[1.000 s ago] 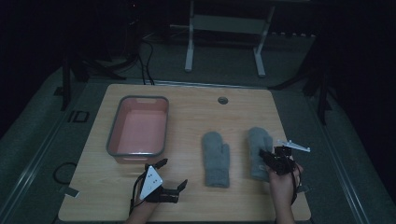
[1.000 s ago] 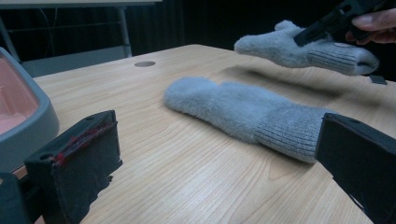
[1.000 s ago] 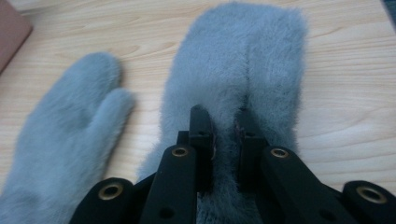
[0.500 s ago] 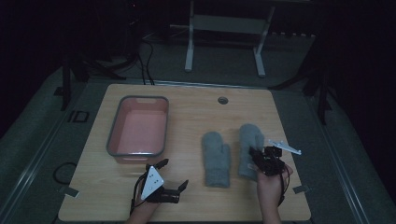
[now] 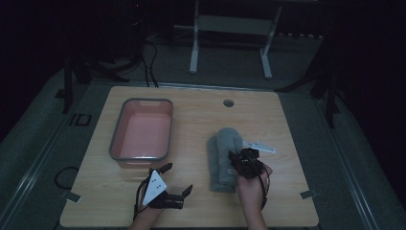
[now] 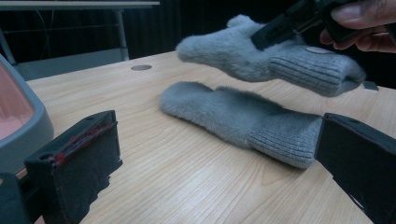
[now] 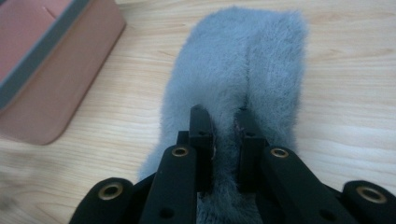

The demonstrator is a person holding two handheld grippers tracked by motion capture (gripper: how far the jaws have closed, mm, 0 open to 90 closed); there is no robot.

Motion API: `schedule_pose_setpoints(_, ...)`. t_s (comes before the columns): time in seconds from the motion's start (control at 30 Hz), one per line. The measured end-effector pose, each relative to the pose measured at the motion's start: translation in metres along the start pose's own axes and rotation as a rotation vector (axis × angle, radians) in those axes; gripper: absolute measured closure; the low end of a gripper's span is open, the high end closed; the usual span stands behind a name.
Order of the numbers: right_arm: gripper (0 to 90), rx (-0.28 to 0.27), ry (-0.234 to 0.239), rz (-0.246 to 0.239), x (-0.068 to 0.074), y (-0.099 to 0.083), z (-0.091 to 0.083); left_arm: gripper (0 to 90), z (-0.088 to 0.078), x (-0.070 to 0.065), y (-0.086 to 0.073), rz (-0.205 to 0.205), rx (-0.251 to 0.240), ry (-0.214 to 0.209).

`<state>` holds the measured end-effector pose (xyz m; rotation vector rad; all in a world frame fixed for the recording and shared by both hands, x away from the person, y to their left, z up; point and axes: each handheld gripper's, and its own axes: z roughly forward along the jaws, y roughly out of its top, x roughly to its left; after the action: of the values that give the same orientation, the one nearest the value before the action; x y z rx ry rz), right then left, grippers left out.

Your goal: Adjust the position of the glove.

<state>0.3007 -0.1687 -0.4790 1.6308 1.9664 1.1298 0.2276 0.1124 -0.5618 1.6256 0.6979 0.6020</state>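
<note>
The lifted grey mitten (image 6: pixel 275 58) hangs off the table in the right gripper (image 5: pixel 245 160), directly over the second mitten (image 6: pixel 243 119), which lies flat on the wooden table (image 5: pixel 201 110). From the high view the two mittens blur into one grey shape to the right of the pink tub (image 5: pixel 142 129), so you can't tell there that one is in the air. The left gripper view settles it: there is a clear gap between the lifted mitten's ribbed cuff and the mitten beneath, and a hand (image 6: pixel 364 21) shows at the top right holding the tool.

The right gripper view adds the grip itself: the two black jaws are drawn close together and pinch a fold of the fluffy pile along the mitten's middle, with the pink tub's corner off to the upper left.

The left gripper (image 5: pixel 167 194) rests near the table's front edge, below the tub and well apart from the mittens. Its jaws stand spread wide with nothing between them, framing the lying mitten's cuff in its own view.
</note>
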Motion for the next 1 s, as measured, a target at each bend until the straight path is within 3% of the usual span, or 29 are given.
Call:
schedule_pose_setpoints(0.2,81.1,0.007,0.007,-0.044,0.019,0.001,0.009,0.5,-0.001,0.001,0.001,-0.004,-0.005,-0.005)
schedule_pose_setpoints(0.4,81.0,0.042,0.010,-0.033,0.016,-0.008,0.017,0.5,0.001,0.001,0.000,-0.001,0.004,-0.009)
schedule_pose_setpoints(0.53,80.8,0.062,0.007,-0.055,0.016,-0.012,0.025,0.5,0.001,0.000,0.000,0.000,0.008,-0.010)
schedule_pose_setpoints(0.8,78.9,0.111,0.000,-0.032,0.007,-0.020,0.041,0.5,0.001,0.000,-0.001,-0.003,0.009,-0.011)
schedule_pose_setpoints(1.0,72.5,0.121,0.010,-0.034,0.008,-0.025,0.046,0.5,0.000,-0.001,-0.001,0.002,0.001,-0.007)
